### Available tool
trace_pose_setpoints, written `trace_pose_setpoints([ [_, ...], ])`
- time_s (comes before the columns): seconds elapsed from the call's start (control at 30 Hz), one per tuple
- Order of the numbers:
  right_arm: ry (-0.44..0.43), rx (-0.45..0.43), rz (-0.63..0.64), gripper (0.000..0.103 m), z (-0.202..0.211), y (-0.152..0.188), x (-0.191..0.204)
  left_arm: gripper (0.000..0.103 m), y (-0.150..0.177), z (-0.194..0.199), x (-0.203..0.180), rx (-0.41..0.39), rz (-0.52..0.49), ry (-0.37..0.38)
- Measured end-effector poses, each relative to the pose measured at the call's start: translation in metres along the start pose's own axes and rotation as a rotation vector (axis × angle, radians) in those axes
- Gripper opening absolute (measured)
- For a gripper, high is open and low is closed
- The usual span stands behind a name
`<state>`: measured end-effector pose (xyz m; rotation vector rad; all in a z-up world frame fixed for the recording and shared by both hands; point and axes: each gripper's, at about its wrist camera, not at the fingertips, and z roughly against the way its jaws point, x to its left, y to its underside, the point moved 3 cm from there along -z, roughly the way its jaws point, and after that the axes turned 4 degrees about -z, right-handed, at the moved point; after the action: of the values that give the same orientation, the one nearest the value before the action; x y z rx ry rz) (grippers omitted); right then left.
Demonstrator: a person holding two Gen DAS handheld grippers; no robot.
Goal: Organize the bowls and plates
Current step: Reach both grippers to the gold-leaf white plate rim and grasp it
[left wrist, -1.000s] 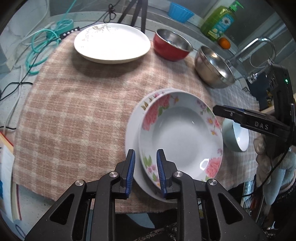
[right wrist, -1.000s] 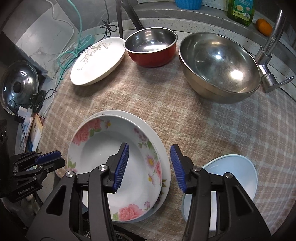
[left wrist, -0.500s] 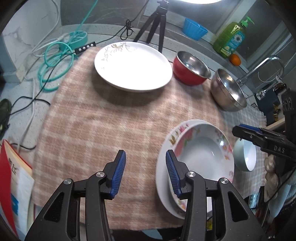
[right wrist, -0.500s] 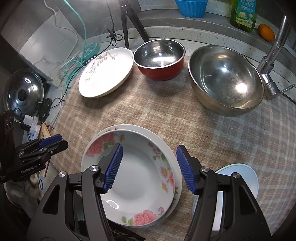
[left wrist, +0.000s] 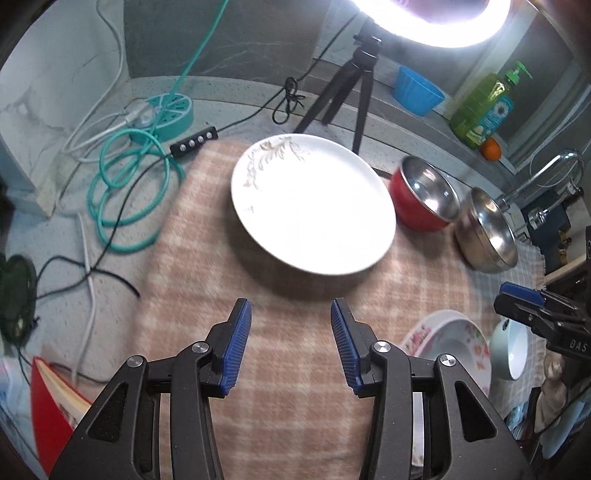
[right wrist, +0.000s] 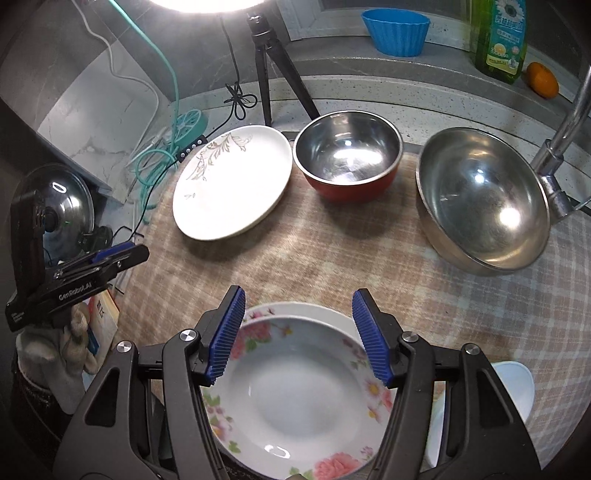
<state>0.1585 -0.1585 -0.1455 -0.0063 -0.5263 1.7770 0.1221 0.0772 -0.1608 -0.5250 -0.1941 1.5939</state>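
A floral plate (right wrist: 295, 398) rests stacked on a white plate at the near edge of the checked cloth (right wrist: 332, 258); it also shows in the left wrist view (left wrist: 454, 343). A white plate with a leaf print (left wrist: 314, 203) (right wrist: 232, 181) lies at the far left. A red steel-lined bowl (right wrist: 347, 155) (left wrist: 424, 195) and a large steel bowl (right wrist: 484, 199) (left wrist: 487, 236) stand at the back. A pale blue bowl (left wrist: 513, 350) (right wrist: 517, 384) sits right of the floral plate. My left gripper (left wrist: 291, 343) is open and empty over the cloth, short of the leaf plate. My right gripper (right wrist: 299, 332) is open and empty above the floral plate.
A tripod (left wrist: 354, 88) with a ring light stands behind the leaf plate. Teal cable coils (left wrist: 125, 184) and a power strip lie at the far left. A blue cup (right wrist: 395, 29), soap bottle (right wrist: 502, 37), orange (right wrist: 543, 79) and tap (right wrist: 561, 147) line the back ledge.
Both grippers have opened wider and pulled back from the floral plate. The left gripper has swung left and forward toward the leaf plate. The plates have not moved.
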Motion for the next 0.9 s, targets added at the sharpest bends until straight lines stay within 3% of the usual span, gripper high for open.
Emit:
trace_pose_setpoints([
  [0.33, 0.008, 0.006, -0.062, 0.062, -0.042, -0.033, 0.018, 0.042, -0.046, -0.030, 0.039, 0.017, -0.020, -0.004],
  [0.53, 0.023, 0.034, -0.100, 0.044, -0.066, -0.050, 0.018, 0.038, -0.070, -0.055, 0.049, 0.033, -0.035, -0.020],
  [0.9, 0.038, 0.076, -0.125, 0.032, -0.100, -0.069, 0.011, 0.028, -0.094, -0.086, 0.066, 0.066, -0.001, -0.006],
])
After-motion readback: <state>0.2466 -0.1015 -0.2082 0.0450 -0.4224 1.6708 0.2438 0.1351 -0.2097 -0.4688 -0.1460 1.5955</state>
